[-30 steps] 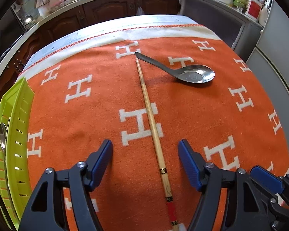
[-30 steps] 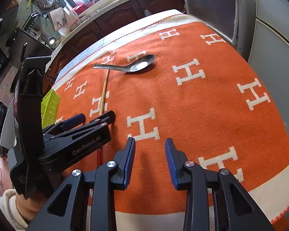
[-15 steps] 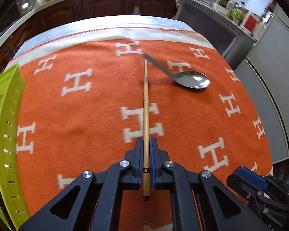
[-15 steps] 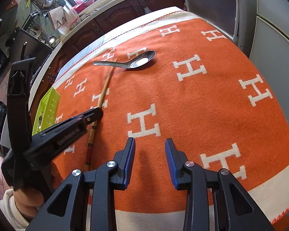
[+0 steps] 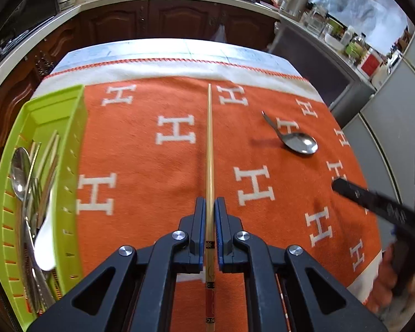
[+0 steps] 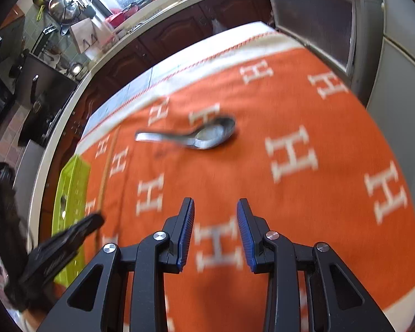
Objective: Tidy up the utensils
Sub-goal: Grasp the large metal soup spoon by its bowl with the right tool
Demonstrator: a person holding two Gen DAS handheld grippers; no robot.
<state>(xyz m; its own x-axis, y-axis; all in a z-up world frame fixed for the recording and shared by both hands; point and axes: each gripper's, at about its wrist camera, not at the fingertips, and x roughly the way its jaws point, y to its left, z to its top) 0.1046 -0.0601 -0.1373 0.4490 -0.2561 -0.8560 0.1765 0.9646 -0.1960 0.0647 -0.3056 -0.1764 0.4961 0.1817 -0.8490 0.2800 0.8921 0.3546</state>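
Several utensils already lie in the green tray (image 5: pixel 44 116), seemingly spoons and chopsticks; the left hand-held gripper (image 5: pixel 210 221) clamps a chopstick (image 5: pixel 209 149), while the right hand-held gripper (image 6: pixel 215 231), jaws apart and empty, faces the spoon (image 6: pixel 204 135) left on the worktop (image 6: pixel 304 116).

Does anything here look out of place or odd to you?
Only one thing: a metal spoon lies alone on the orange blanket, while other cutlery sits in the green tray. The left gripper holds a single chopstick. Nothing looks spilled or damaged.

Bright daylight, right-wrist motion blur
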